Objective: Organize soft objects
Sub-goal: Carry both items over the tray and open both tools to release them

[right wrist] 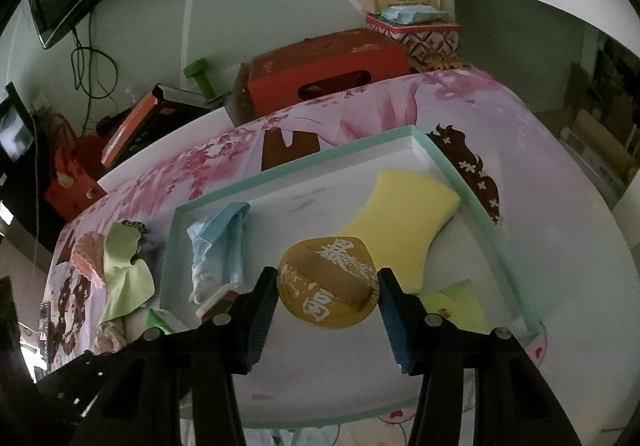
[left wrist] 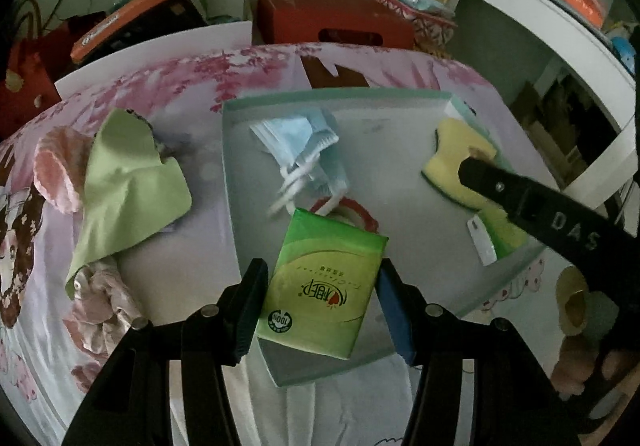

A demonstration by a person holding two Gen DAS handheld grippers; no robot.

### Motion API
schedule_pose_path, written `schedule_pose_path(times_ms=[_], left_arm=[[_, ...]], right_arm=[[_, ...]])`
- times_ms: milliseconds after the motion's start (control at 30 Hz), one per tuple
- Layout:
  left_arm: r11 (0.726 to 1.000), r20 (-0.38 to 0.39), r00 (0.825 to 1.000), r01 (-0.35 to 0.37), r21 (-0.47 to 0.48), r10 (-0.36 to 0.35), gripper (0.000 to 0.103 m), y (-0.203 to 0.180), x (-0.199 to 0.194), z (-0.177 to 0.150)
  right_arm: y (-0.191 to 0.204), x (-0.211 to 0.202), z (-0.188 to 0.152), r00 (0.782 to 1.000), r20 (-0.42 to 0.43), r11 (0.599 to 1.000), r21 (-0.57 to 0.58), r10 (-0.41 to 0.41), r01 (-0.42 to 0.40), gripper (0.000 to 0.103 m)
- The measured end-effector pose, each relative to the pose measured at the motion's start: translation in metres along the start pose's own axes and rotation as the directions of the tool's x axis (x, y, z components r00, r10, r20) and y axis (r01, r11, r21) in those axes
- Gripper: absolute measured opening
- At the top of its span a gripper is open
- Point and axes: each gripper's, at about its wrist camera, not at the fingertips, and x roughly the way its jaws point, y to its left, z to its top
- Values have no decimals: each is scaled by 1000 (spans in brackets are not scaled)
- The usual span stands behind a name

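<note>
The left gripper [left wrist: 320,302] has its fingers clamped on a green tissue pack [left wrist: 320,286] over the tray [left wrist: 240,182], while the right gripper [right wrist: 326,300] fingers grip a golden round pad [right wrist: 326,282], yellow sponge [right wrist: 404,218] just beyond.

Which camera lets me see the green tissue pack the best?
The left wrist view. The green tissue pack sits whole between the left gripper fingers, label showing, over the tray. In the right wrist view only a green corner peeks out at the tray's left edge, probably that same pack.
</note>
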Motion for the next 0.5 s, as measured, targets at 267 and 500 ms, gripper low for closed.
schedule_pose_path(times_ms=[267,500], left_arm=[[1000,9,1000,-4,1,4,79,0,-2,1],[999,45,999,-28,-22,29,84,10,-8,5]], right_arm=[[4,4,-1,1000,-22,1000,-9,19,-20,70],[1,5,-1,1000,-24,1000,12,0,1,83]])
